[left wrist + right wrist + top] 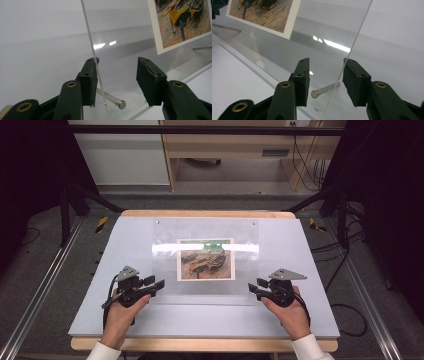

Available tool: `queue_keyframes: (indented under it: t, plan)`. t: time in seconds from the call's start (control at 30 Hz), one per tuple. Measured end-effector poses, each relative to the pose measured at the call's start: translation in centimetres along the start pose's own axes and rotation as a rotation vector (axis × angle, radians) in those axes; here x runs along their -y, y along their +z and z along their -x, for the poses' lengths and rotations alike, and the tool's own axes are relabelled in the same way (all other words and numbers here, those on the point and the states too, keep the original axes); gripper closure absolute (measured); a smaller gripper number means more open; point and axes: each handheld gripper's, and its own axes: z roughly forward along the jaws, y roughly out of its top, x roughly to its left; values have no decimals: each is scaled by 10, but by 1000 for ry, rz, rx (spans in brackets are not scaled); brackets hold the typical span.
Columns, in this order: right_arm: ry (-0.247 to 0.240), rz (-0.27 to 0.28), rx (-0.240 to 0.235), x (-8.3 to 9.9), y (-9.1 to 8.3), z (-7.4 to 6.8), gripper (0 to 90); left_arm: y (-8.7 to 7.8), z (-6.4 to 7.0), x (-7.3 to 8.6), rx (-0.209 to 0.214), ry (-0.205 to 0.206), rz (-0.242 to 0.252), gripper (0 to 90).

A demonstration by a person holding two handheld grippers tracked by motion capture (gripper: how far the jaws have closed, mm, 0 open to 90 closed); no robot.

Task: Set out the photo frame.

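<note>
clear acrylic sheet (pixel 207 265) lies mid-table (pixel 310 310), painting print (pixel 206 259) under its centre. left gripper (pixel 156 285) at the sheet's left edge, jaws spread, edge between them by one pad. right gripper (pixel 254 287) at the sheet's right edge, jaws spread, nothing clamped. metal pin (pixel 112 99) under the sheet's corner.

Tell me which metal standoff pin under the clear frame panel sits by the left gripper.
It is the pin at the acrylic panel's near left corner, lying between the open left gripper's jaws. The other near pin sits by the right gripper.
</note>
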Motion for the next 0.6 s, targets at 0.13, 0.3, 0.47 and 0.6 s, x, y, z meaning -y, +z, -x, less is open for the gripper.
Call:
queue_keyframes:
  t: [0.13, 0.3, 0.47, 0.6]
  plan:
    - [0, 3, 0, 2, -2, -1, 608, -2, 1, 2, -6, 5, -5, 535]
    - [2, 2, 0, 4, -4, -2, 632, -5, 3, 4, -10, 3, -5, 552]
    - [-4, -4, 1, 6, -6, -2, 652, -6, 4, 5, -17, 6, -9, 565]
    - [-10, -9, 2, 7, -7, -3, 663, -8, 5, 7, -20, 12, -12, 575]
